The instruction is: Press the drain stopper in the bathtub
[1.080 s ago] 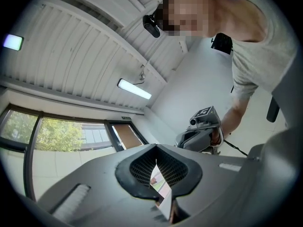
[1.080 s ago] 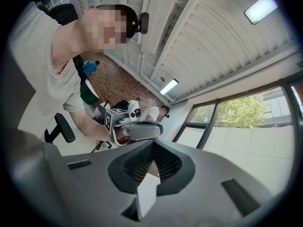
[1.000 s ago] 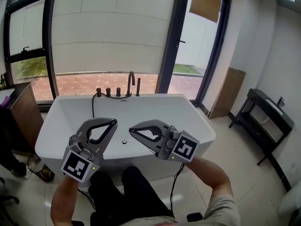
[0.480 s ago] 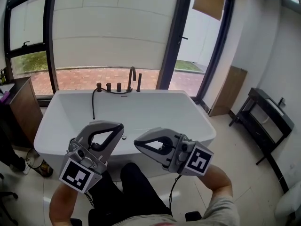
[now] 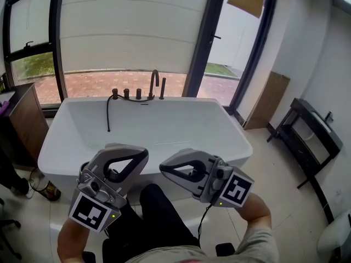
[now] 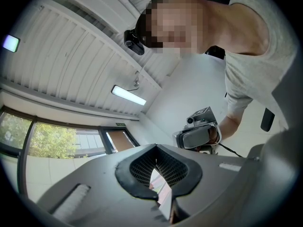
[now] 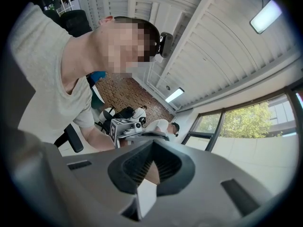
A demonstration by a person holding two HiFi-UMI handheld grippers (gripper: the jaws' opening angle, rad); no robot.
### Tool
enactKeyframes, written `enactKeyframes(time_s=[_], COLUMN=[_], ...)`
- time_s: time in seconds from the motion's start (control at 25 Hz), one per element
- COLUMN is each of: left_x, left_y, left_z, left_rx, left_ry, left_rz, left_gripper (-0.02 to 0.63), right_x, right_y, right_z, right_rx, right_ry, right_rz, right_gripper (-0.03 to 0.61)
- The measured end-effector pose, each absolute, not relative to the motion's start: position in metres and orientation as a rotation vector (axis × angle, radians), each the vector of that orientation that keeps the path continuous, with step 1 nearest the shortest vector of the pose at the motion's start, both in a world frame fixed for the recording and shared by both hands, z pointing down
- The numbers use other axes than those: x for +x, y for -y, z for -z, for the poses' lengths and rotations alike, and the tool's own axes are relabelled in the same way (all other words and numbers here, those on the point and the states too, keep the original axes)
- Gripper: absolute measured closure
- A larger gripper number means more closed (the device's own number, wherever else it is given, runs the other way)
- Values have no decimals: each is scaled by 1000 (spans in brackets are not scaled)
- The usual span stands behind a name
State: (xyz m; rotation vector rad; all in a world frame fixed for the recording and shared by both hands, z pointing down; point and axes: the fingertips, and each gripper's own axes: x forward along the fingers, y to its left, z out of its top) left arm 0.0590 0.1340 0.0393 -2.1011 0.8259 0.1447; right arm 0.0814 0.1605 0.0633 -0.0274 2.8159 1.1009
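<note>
The white bathtub (image 5: 230, 131) stands in the middle of the head view, under the window. Its drain stopper is hidden; the left gripper covers that part of the tub floor. My left gripper (image 5: 142, 155) is held in front of the tub's near wall, jaws shut with nothing between them. My right gripper (image 5: 163, 169) is beside it at the same height, also shut and empty, tip pointing left. Both gripper views look up at the ceiling and the person. The left gripper (image 6: 155, 150) sees the right gripper (image 6: 199, 134); the right gripper (image 7: 152, 144) sees the left gripper (image 7: 135, 128).
A dark faucet (image 5: 154, 88) with knobs and a black hose (image 5: 108, 115) sits on the tub's far rim. A wooden cabinet (image 5: 26, 126) stands left, a black side table (image 5: 312, 131) right, a brown board (image 5: 270, 107) against the wall. The person's dark-clad legs (image 5: 159, 218) are below the grippers.
Both grippers have dropped lower and nearer to the person, away from the tub's inside. The stopper that showed between them earlier is now covered by the left gripper.
</note>
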Motion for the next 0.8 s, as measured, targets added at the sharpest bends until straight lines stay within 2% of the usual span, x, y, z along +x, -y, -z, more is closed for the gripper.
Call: enactKeyframes(time_s=[0.8], left_x=[55], left_y=[-118], left_z=[-54], left_rx=[-2137], left_ry=[-846], left_rz=[-118], left_gripper=[607], right_x=[89], right_y=[-149], right_z=[-75], right_rx=[-65], right_ry=[-2827], right_rz=[-1094], right_gripper=[578])
